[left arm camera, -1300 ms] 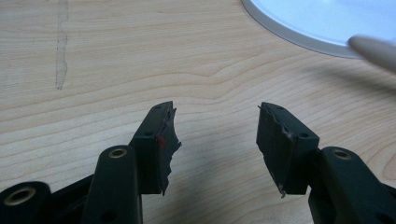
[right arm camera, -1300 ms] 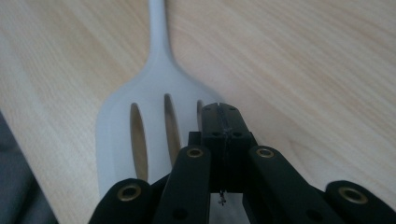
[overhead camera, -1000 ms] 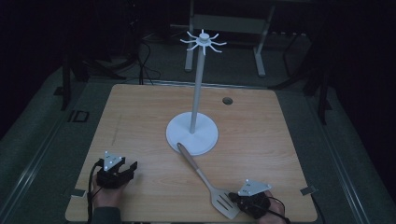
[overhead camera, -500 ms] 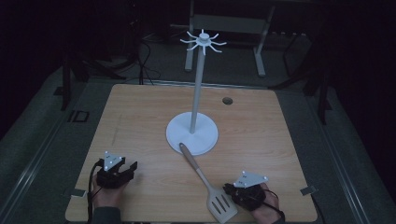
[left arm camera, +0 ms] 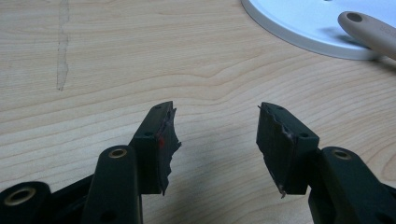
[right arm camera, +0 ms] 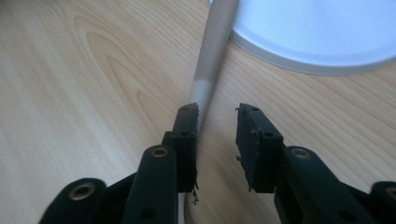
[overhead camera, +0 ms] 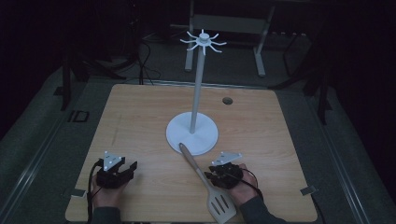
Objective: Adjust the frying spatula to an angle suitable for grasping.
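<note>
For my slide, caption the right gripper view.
Right gripper, jaws open, beside the spatula handle near the white stand base.

No legible text or labels anywhere

So the stand [overhead camera: 192, 131] sits about mid-table [overhead camera: 140, 116], its base toward the near half and the pole going straight up to a ring of hooks [overhead camera: 203, 41]. The spatula [overhead camera: 205, 182] lies slantwise in front of it, handle tip resting on the near edge of the base, blade end down by the table's near edge. Right gripper [overhead camera: 215, 173] is just right of the spatula's handle, beside it. Left gripper [overhead camera: 122, 169] sits well off to the left, near the front-left corner, with bare table between its jaws.
</note>
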A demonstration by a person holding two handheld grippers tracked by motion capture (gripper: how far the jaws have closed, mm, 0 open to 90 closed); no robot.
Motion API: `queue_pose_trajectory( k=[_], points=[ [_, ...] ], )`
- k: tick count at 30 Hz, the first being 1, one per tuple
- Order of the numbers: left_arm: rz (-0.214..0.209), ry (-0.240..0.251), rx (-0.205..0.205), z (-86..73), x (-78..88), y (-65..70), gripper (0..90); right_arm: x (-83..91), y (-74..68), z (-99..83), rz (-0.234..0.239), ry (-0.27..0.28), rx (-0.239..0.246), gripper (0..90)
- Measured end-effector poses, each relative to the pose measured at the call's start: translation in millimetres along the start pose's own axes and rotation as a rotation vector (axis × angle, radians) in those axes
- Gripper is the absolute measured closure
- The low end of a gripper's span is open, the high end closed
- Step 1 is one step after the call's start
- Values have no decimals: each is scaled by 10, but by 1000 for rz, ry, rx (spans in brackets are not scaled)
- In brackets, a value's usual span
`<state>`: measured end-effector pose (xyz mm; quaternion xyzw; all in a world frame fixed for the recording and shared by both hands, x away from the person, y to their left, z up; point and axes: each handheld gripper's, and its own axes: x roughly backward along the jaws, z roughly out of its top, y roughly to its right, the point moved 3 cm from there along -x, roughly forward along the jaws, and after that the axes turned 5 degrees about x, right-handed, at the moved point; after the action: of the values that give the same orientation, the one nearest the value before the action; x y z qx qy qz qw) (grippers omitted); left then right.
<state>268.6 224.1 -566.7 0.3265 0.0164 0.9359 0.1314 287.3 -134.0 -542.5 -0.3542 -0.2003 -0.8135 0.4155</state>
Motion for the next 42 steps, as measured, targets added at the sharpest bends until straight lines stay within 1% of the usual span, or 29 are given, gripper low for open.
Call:
queue_pose_trajectory(
  k=[1, 5, 6, 9, 10, 12, 14, 17, 19, 21, 25, 28, 29, 30, 31, 35, 37, 40, 42],
  points=[
    [0, 0, 0, 1, 0, -1, 471, -104, -2, 54, 15, -21, 2, 665],
    [-1, 3, 2, 2, 1, 0, 471, -260, -21, 127, 41, -54, 5, 642],
    [-1, 4, 3, 2, 2, 0, 471, -294, -25, 139, 42, -67, 5, 635],
    [-1, 4, 3, 3, 2, -3, 471, -391, -32, 167, 37, -99, 28, 632],
    [-1, 4, 3, 3, 2, -3, 471, -419, -30, 173, 33, -109, 27, 632],
    [-2, 3, 2, 3, 1, -2, 471, -466, -18, 183, 32, -126, 31, 632],
    [-1, 3, 2, 3, 1, -3, 471, -502, -10, 194, 38, -135, 24, 633],
    [-1, 4, 3, 3, 2, -3, 471, -543, -22, 198, 35, -149, 37, 646],
    [-1, 4, 3, 2, 3, -2, 471, -547, -29, 194, 35, -151, 47, 689],
    [-2, 4, 4, 2, 3, -2, 471, -532, -14, 195, 40, -157, 40, 696],
    [-1, 3, 3, 2, 2, -5, 471, -503, 78, 188, 35, -169, 28, 730],
    [-2, 2, 2, 2, 0, -4, 472, -467, 181, 172, 22, -174, 14, 757],
    [-2, 2, 2, 2, 0, -4, 471, -467, 181, 172, 22, -174, 14, 757],
    [-1, 1, 1, 2, -1, -3, 471, -453, 220, 165, 12, -174, 9, 761],
    [-1, 1, 1, 2, -1, -3, 471, -421, 313, 145, -11, -173, -8, 763],
    [-1, 1, 2, 1, -4, 1, 471, -365, 495, 88, -48, -178, -49, 764],
    [0, 1, 2, 1, -5, 1, 471, -341, 569, 62, -64, -181, -60, 764],
    [0, 1, 4, 1, -8, 2, 471, -313, 666, 30, -72, -182, -78, 764],
    [0, 0, 3, 1, -9, 3, 471, -315, 693, 24, -62, -183, -92, 760]
  ],
)
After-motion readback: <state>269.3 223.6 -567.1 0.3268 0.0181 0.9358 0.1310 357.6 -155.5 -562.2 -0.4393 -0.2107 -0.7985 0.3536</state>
